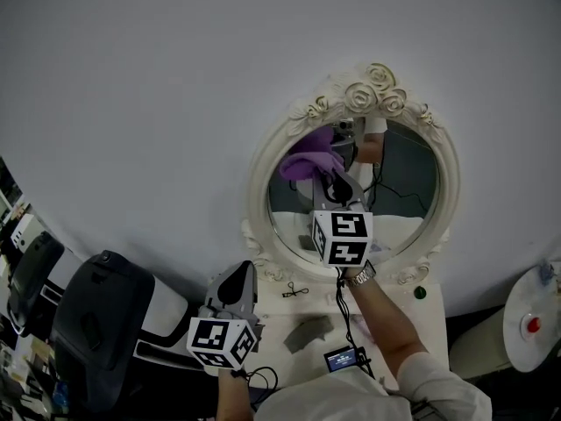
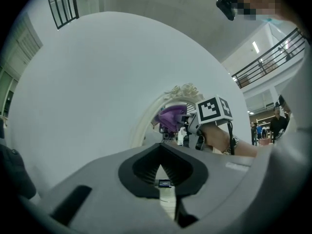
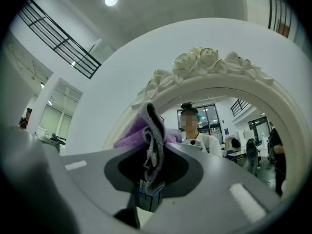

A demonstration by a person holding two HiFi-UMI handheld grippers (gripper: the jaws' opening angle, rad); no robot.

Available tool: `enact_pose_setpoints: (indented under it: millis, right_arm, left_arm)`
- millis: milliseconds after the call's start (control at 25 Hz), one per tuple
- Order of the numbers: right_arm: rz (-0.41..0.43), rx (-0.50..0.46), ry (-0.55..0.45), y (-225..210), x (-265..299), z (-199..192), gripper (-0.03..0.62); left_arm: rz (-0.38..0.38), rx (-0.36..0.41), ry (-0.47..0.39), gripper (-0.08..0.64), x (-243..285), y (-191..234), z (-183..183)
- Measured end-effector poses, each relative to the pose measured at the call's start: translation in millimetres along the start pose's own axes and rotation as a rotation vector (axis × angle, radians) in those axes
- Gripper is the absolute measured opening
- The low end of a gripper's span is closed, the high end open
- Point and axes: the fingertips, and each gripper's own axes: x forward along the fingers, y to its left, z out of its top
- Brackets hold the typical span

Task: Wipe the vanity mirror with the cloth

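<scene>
Pinching the purple cloth (image 3: 146, 136) between jaws closed on its fold, the right gripper (image 1: 338, 175) holds it at the vanity mirror (image 1: 399, 191)'s upper-left glass, presumably so fabric leads the wipe, while the left gripper (image 1: 235, 289), jaws together and empty, hangs clear at the surface (image 1: 429, 323)'s left edge.
</scene>
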Motion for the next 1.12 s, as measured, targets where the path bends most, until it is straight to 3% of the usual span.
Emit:
enact_pose_setpoints:
  millis: [320,680,920,1120]
  right_arm:
    - [-0.175,-0.023,0.009,-83,-36,2,0.077]
    - [-0.371,0.031,0.041,-181,-84,-3,0.077]
    - [-0.470,0.051,0.080,-225,-112,-18,0.077]
    - [-0.485,0.078,0.080,-230,-116,-26,0.077]
  left_arm:
    - [-0.166,0.001,0.011,0.000,38,-46,-5]
    - [-0.368,-0.012,0.033,0.000,79,-114,-16]
    - [-0.408,-0.039,0.039,0.000,91,-132,-22]
    - [-0.367,-0.054,0.060,0.000,86,-123,-30]
